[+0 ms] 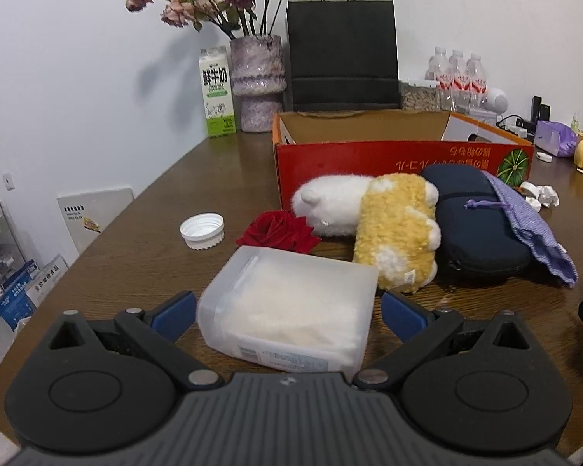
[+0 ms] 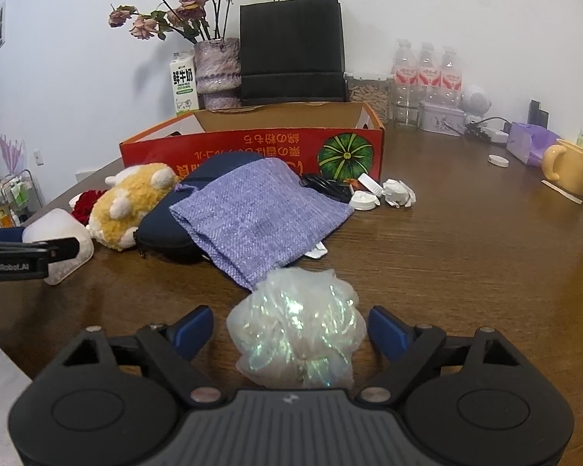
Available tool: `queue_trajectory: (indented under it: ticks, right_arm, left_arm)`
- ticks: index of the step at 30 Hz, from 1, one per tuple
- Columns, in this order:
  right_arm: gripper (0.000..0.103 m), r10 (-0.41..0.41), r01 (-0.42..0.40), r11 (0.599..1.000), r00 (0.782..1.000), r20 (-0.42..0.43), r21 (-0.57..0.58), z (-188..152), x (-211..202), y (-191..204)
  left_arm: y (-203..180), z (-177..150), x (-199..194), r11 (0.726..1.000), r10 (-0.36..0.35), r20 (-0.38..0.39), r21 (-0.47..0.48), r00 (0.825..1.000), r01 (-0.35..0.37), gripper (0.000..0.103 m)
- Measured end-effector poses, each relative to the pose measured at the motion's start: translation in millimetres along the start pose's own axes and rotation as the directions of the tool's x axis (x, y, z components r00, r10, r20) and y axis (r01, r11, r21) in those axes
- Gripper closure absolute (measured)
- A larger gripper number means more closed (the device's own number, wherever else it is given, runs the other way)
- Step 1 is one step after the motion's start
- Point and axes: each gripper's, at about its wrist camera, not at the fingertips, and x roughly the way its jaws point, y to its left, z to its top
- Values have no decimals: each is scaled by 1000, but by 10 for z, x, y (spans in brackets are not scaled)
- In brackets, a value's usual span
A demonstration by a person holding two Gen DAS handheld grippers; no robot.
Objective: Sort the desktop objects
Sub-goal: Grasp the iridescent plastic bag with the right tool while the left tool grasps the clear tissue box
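While both grippers sit low over the table (image 1: 144, 233), counted: one red box (image 1: 369, 159), one plush (image 1: 392, 229), one navy case (image 1: 482, 225), one purple pouch (image 2: 260, 209), one fake rose (image 1: 278, 231), one tub (image 1: 291, 306), one wad (image 2: 297, 330), three water bottles (image 2: 427, 77), one black bag (image 2: 291, 50), one milk carton (image 1: 217, 93), one vase (image 1: 256, 81), one yellow mug (image 2: 567, 165), two white caps on the right wrist view plus one beside the rose.

Left gripper (image 1: 287, 312): spread wide, tub between the blue pads, narrow gaps both sides, no contact visible. Tub translucent, white filling, label on near end, resting flat.

Right gripper (image 2: 291, 330): also released, straddling the wad, clear of both pads. Wad crinkly, iridescent film, lying on the table just in front of the pouch.
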Motion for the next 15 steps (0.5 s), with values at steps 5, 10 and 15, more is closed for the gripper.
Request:
queue_trajectory:
  ticks: [5,10,15]
  right_arm:
    - [30,-1,1,1000,1000,6,-5,12,13,15]
    - [50,9,-9,1000,1000,13,3,13,-20,-3]
    - [54,25,-25,1000,999,27,-1,0,-71,0]
  left_arm:
    - [50,4,69,998,-46,-11,-33,999,46,0]
    - [59,-4,34,997,-61,1,-52,998,61,9]
    - [60,-33,-34,996,-56,8,-67,998,57,13]
